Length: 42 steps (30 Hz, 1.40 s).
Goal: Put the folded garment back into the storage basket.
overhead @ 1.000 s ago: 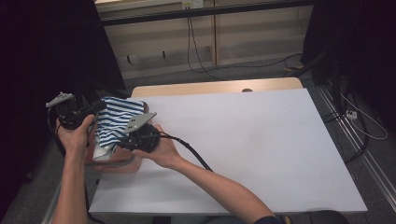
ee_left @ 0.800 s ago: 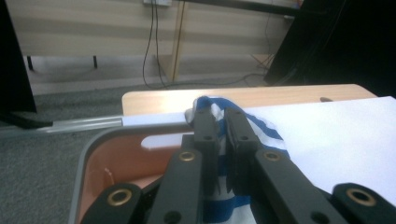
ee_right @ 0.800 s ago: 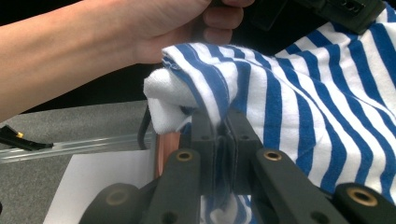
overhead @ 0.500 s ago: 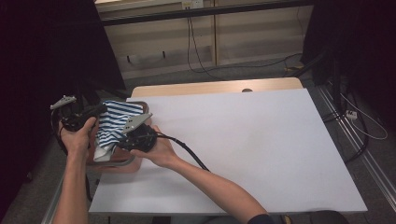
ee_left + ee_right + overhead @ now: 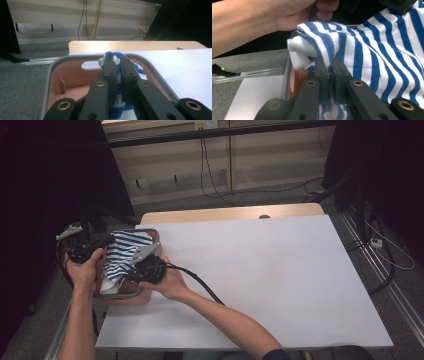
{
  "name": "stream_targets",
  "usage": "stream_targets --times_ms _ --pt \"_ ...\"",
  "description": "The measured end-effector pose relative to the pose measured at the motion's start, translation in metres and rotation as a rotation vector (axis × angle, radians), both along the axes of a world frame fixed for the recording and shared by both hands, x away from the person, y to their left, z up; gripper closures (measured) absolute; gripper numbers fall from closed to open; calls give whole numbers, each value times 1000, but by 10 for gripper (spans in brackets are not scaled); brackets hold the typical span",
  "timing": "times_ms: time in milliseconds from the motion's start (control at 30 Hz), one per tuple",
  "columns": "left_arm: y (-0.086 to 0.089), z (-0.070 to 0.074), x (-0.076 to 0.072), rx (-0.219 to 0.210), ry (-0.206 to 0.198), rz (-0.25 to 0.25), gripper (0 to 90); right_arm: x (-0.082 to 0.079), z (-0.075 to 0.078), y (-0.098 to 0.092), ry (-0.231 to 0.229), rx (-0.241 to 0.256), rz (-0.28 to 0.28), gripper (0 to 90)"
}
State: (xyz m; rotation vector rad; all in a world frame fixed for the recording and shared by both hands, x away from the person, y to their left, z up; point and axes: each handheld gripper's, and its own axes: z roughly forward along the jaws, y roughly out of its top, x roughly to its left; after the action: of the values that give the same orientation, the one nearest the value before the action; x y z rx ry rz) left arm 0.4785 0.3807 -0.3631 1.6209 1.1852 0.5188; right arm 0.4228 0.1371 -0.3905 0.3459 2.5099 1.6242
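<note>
Both the left gripper [image 5: 117, 72] and right gripper [image 5: 329, 72] are pinching the striped cloth [image 5: 122, 252] over the bin [image 5: 131, 295], which is looking light, soft and floppy, best held by bunched folds.

Layout, left edge of the table, both grippers at the bin.

High view: table [image 5: 280, 270] fills centre and right of frame; bin [image 5: 150, 234] sits on its left edge, at mid-left of frame. Cloth [image 5: 122, 255] lies in the bin, bunched above its rim. Left gripper [image 5: 102, 241] is at the cloth's left side, right gripper [image 5: 134, 270] at its lower right, just inside the bin's near rim. Cable [image 5: 200, 282] trails from the right gripper toward lower right across the table. Shelving [image 5: 225, 155] stands behind the table, upper centre.
</note>
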Motion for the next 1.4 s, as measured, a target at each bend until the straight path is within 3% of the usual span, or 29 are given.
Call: stream_targets --times_ms 667,1400 --pt "0 -22 4 17 26 1 852 5 -13 5 19 -40 -4 840" --pt "-3 -18 12 49 41 -5 850 6 -18 19 23 -60 0 836"
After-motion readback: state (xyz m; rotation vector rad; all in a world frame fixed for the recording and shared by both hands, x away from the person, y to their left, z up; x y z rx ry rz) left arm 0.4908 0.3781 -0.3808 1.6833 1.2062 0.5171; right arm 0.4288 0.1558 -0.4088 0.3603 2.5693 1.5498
